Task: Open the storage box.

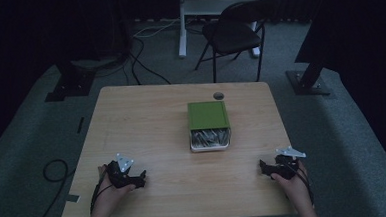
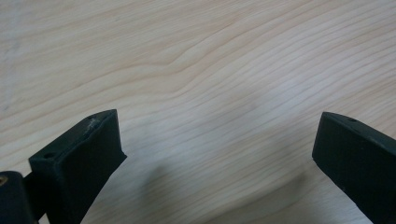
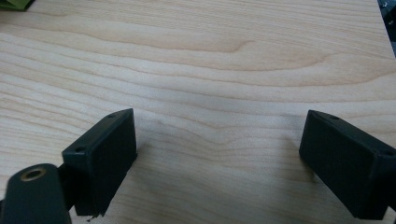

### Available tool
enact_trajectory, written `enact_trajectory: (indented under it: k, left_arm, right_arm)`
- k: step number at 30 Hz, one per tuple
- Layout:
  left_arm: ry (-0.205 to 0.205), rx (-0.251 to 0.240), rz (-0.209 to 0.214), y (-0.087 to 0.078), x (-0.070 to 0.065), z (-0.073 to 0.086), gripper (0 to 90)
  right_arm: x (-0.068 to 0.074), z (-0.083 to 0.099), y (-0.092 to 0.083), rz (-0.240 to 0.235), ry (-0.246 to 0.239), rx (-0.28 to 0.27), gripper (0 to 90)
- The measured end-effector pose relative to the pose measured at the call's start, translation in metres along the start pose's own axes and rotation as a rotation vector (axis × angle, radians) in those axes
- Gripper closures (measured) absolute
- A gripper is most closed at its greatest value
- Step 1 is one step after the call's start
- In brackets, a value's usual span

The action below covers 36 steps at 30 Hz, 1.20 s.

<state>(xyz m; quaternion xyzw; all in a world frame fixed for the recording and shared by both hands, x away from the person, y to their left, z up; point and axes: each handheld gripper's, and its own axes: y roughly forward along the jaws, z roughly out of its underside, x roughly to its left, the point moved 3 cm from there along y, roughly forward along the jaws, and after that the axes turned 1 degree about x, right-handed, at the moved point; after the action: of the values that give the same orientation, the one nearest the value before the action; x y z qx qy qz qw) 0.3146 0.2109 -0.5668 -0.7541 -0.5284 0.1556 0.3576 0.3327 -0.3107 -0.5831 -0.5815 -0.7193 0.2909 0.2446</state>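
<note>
A green lidded box (image 1: 208, 114) lies at the middle of the wooden table (image 1: 147, 126); its white drawer (image 1: 210, 139) is slid out toward me and holds several metal pieces. My left gripper (image 1: 140, 179) rests near the front left edge, held in a hand, jaws wide apart over bare wood (image 2: 210, 93). My right gripper (image 1: 263, 167) rests near the front right edge, also open, with nothing between its fingers (image 3: 105, 154). A green corner of the box (image 3: 14, 3) peeks in at the top left of the right gripper view.
A round cable hole (image 1: 219, 95) sits just behind the box. Beyond the table stand a black folding chair (image 1: 234, 31) and a white desk leg (image 1: 181, 24). Cables (image 1: 54, 171) lie on the grey carpet at the left.
</note>
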Motion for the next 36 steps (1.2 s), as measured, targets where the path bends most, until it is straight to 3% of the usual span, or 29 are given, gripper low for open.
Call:
enact_trajectory:
  k: [8, 22, 29, 33, 36]
  left_arm:
    - [0.076, -0.011, 0.039, 0.006, -0.022, -0.011, 2.3]
    - [0.17, -0.042, 0.097, 0.015, -0.06, -0.033, 2.7]
    - [0.263, -0.057, 0.125, 0.022, -0.086, -0.046, 2.7]
    - [0.29, -0.06, 0.131, 0.024, -0.095, -0.049, 2.7]
    - [0.347, -0.08, 0.125, 0.026, -0.105, -0.055, 2.7]
  right_arm:
    - [0.0, 0.0, 0.0, 0.0, -0.001, 0.0, 10.7]
    - [0.0, 0.0, 0.0, 0.0, 0.0, 0.0, 10.6]
    - [0.0, 0.0, 0.0, -0.001, 0.001, -0.001, 10.6]
    - [0.0, 0.0, 0.0, 0.0, 0.002, -0.001, 10.7]
    - [0.0, 0.0, 0.0, 0.0, 0.003, 0.0, 10.7]
